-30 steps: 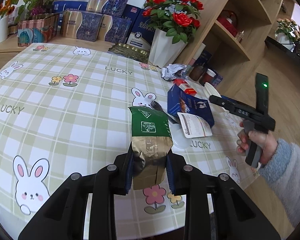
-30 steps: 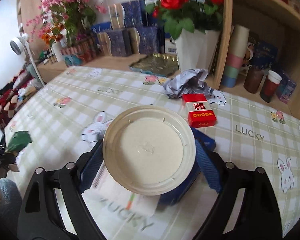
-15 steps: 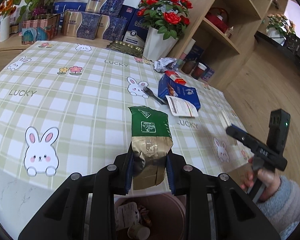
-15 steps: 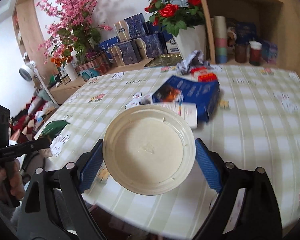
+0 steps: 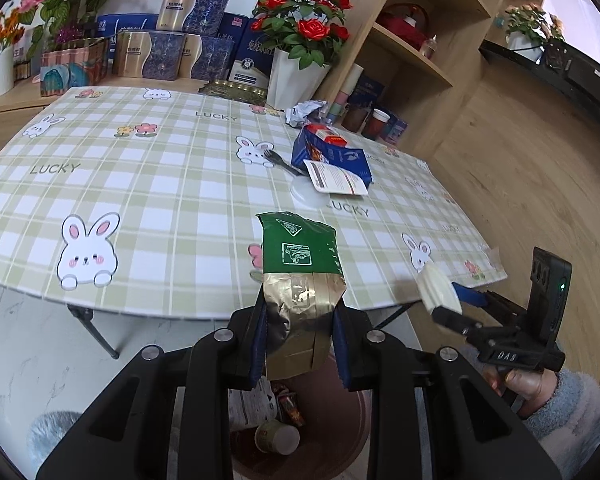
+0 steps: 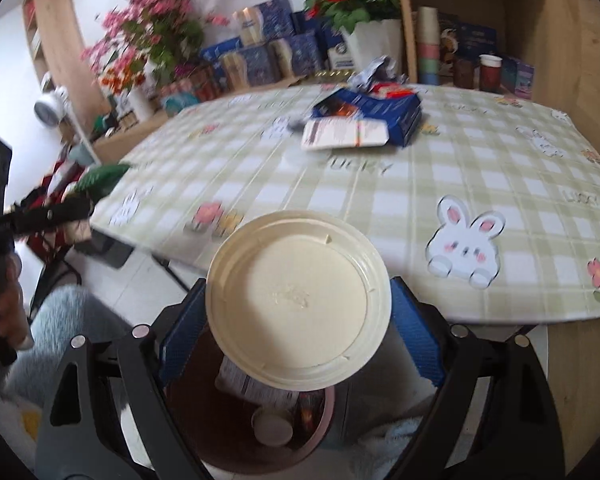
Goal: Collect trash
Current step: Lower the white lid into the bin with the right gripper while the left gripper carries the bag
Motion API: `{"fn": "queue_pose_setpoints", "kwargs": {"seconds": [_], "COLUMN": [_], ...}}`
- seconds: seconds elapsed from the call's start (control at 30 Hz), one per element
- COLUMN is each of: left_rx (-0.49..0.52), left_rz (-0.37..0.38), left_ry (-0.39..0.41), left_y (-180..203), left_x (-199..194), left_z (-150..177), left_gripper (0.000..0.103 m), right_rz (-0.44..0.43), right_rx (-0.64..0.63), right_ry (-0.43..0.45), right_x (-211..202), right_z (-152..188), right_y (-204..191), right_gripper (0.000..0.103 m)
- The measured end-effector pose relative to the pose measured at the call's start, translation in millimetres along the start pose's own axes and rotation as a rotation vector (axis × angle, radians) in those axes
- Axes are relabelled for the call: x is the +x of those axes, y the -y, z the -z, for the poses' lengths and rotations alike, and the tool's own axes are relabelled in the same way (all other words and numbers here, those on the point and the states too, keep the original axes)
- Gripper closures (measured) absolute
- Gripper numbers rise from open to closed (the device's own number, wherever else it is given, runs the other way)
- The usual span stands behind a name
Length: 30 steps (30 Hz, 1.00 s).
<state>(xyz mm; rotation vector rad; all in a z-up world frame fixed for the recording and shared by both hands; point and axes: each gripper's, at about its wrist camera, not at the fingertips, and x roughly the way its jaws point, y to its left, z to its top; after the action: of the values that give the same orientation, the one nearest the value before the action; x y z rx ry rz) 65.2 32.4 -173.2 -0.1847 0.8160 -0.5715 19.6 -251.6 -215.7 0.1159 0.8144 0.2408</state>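
My left gripper point(image 5: 300, 336) is clamped on a crumpled green-and-gold foil packet point(image 5: 300, 276), which stands up out of my jaws, pinched at its gold lower half. My right gripper point(image 6: 298, 320) is spread wide and closed across a round cream-coloured plastic lid point(image 6: 298, 306), its rim wedged against both blue pads.

A second ago both of my jaws hung over the green-checked bunny tablecloth point(image 5: 148, 176), with the lid right above the litter. Now the table edge lies ahead of both grippers, and below my jaws sits the brown round waste bin point(image 6: 244, 436), already holding a paper cup point(image 5: 277, 437) and some wrappers. In the left wrist view the bin mouth shows directly under the packet; in the right wrist view it sits under the lid. Neither grip has changed on the way.

I judge the carry is about done and the next step is to let go, so both pieces fall in. The wide lid may catch the bin rim if dropped off-centre.

Ahead of my jaws, well apart on the table, more remains: a flattened dark blue carton point(image 5: 332, 154) with a white printed flap, a small red box point(image 5: 332, 140) on top, a black plastic fork point(image 5: 280, 164) beside it, and crumpled silver paper point(image 5: 306, 111) beyond.
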Motion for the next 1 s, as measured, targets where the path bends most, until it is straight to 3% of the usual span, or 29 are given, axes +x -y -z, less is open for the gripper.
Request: {"fn": "queue_pose_setpoints", "kwargs": {"seconds": [0.23, 0.47, 0.6, 0.8, 1.0], "left_rx": [-0.011, -0.017, -0.001, -0.007, -0.027], "left_rz": [-0.009, -0.022, -0.025, -0.023, -0.018], "left_ry": [0.008, 0.025, 0.021, 0.01, 0.004], "left_y": [-5, -11, -10, -13, -18], "left_x": [-6, -10, -10, -8, -5], "left_z": [25, 38, 47, 59, 63], "left_gripper": [0.076, 0.076, 0.076, 0.076, 0.076], "right_rz": [-0.064, -0.08, -0.097, -0.06, -0.032], "right_rx": [-0.037, -0.207, -0.241, -0.249, -0.245], "right_ry": [-0.107, -0.242, -0.303, -0.437, -0.47], "right_x": [26, 68, 92, 124, 131], "right_z": [28, 43, 58, 84, 92], "right_y": [-26, -71, -86, -88, -87], "right_gripper": [0.016, 0.016, 0.016, 0.016, 0.015]}}
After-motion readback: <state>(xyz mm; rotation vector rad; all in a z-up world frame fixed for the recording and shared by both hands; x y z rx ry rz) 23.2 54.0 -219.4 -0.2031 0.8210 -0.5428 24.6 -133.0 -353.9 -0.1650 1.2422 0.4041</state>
